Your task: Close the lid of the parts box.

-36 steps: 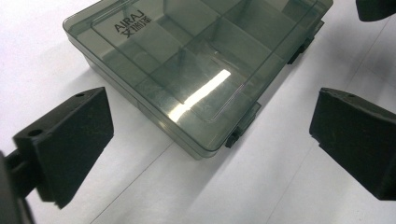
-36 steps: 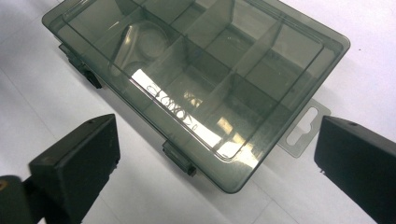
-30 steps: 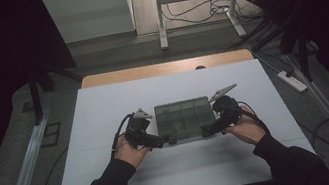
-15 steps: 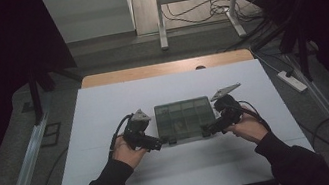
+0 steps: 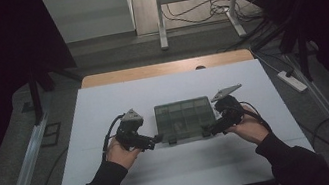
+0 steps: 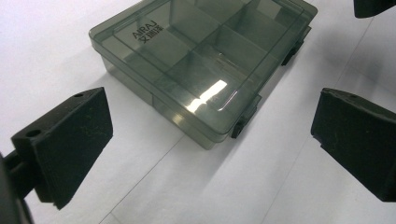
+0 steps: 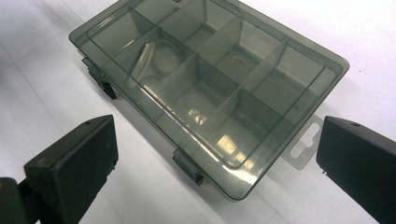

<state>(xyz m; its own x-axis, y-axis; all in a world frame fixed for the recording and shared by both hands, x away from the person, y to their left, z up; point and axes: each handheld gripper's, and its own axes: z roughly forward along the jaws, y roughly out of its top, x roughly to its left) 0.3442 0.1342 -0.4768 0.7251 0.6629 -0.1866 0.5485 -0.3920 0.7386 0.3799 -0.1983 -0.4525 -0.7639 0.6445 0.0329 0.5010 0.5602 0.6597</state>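
We saw the smoky transparent compartment box (image 5: 185,120) lying flat near the middle of the white counter (image 5: 104,107), lid closed, with both claws at its near corners. The left claw (image 5: 156,139) sat just beside the box's near left corner and the right claw (image 5: 211,129) just beside its near right corner; from the high view we could not tell whether either tip touched the plastic.

In the left gripper view, the left claw (image 6: 210,149) stood wide, both jaws apart with bare counter between them and the box (image 6: 201,60) lying beyond, clear of the pads. Two dark latches (image 6: 245,119) showed on its near edge. The embossed lettering on the lid was partly legible only.

In the right gripper view, the right claw (image 7: 215,168) was likewise wide, holding nothing. The box (image 7: 210,84) lay ahead, its dividers visible through the lid. A pale rounded shape (image 7: 156,58) in one compartment was too hazy to identify. A clear hang tab (image 7: 306,142) jutted from one end, partly cut off behind a jaw.
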